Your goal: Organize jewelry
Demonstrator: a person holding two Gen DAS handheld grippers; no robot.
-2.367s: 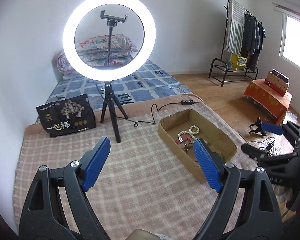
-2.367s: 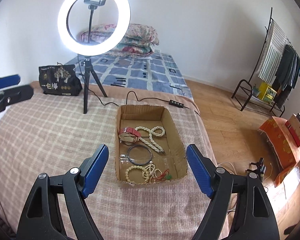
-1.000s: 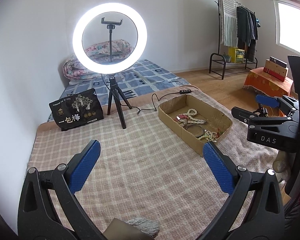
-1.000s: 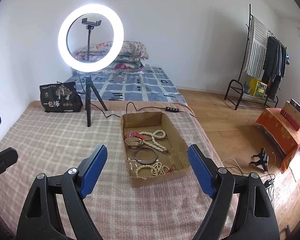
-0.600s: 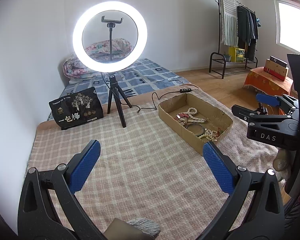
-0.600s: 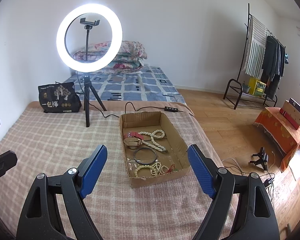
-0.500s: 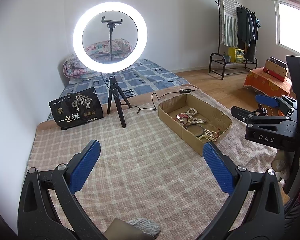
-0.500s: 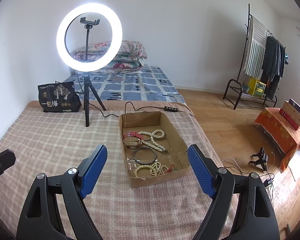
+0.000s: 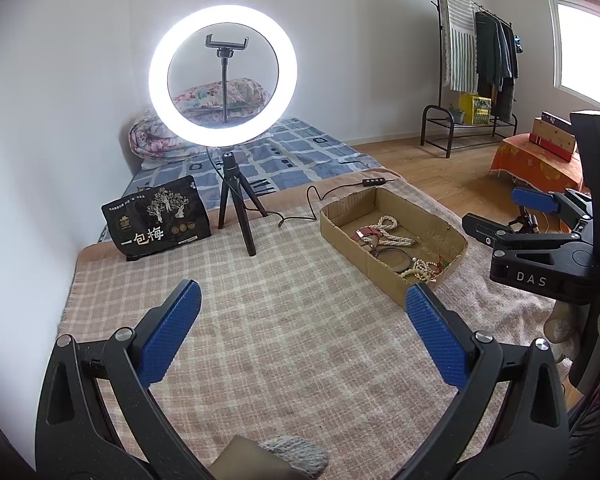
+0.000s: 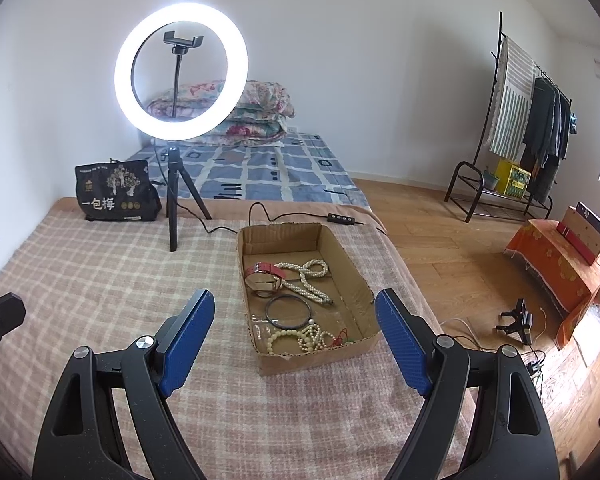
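A shallow cardboard box (image 10: 340,256) sits on the checked blanket and holds the jewelry: a red strap (image 10: 267,270), a white pearl necklace (image 10: 308,276), a dark bangle (image 10: 288,311) and cream bead bracelets (image 10: 300,338). The box also shows in the left wrist view (image 9: 380,270). My right gripper (image 10: 296,336) is open and empty, held above the blanket just in front of the box. My left gripper (image 9: 300,320) is open and empty over the blanket, left of the box. The right gripper also shows in the left wrist view (image 9: 512,216), at the right edge.
A lit ring light on a tripod (image 10: 174,216) stands on the blanket behind the box, its cable (image 10: 260,210) running past the box. A black printed bag (image 10: 114,196) lies at the back left. The blanket's right edge (image 10: 412,280) drops to the wooden floor.
Both grippers have pulled back and up from the box since the earliest frames. Over the last second they have barely moved. The jewelry lies as before.
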